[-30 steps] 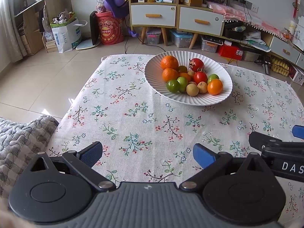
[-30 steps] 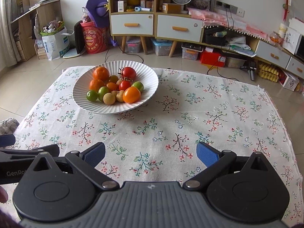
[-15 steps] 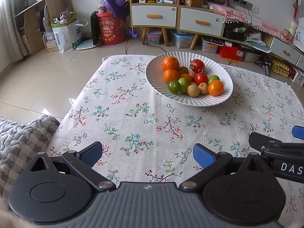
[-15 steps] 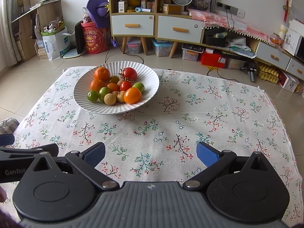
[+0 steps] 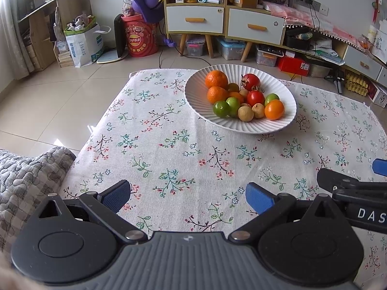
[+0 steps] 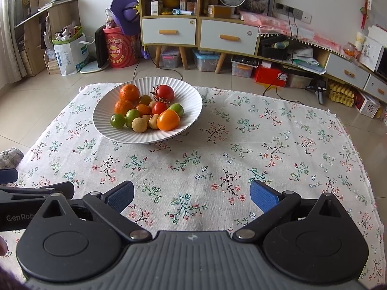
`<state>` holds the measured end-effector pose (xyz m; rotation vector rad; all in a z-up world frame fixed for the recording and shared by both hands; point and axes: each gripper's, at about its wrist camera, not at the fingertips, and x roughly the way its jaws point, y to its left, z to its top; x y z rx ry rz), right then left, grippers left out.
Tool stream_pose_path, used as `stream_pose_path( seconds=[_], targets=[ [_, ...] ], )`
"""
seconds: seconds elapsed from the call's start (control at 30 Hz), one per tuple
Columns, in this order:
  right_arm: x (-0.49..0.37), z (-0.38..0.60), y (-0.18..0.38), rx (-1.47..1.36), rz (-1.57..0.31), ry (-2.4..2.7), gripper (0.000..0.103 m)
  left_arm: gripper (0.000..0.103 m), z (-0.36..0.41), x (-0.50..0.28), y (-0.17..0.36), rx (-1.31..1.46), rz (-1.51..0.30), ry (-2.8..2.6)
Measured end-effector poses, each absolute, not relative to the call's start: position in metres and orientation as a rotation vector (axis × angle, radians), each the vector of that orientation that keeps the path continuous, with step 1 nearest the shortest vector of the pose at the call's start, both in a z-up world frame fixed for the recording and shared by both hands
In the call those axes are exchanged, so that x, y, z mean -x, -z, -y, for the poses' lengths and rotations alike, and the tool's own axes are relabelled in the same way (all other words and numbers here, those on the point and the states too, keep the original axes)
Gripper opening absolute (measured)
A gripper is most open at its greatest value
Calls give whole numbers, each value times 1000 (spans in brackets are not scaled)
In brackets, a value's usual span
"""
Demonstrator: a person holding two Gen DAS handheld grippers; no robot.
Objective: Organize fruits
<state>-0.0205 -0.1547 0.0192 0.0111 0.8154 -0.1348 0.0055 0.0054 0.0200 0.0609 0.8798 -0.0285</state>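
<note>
A white ribbed bowl (image 5: 285,118) (image 6: 191,96) stands at the far side of the floral-clothed table (image 5: 183,154) (image 6: 241,145). In it lie oranges (image 5: 216,79) (image 6: 129,92), red tomatoes (image 5: 251,81) (image 6: 165,92), green limes (image 5: 220,108) (image 6: 117,120), small tan fruits (image 5: 245,113) (image 6: 139,124) and an orange tomato (image 5: 274,109) (image 6: 168,119). My left gripper (image 5: 187,194) is open and empty above the near table edge, well short of the bowl. My right gripper (image 6: 191,194) is open and empty too, beside the left one.
A grey quilted cushion (image 5: 26,169) lies off the table's left near corner. Beyond the table are tiled floor, a cabinet with drawers (image 6: 198,32), a red barrel (image 5: 141,39), storage boxes and cables. The right gripper's body (image 5: 350,191) shows at the left view's right edge.
Both grippers stay open; the views have shifted only slightly, the bowl sitting a little lower and nearer in frame than a second ago.
</note>
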Motion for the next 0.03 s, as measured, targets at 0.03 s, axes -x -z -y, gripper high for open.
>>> stream_pose_path(
  seconds=[0.03],
  targets=[
    [21,155,-17,-11,-817,135,102,98,-5,-6,-19,-64,-880,30]
  ],
)
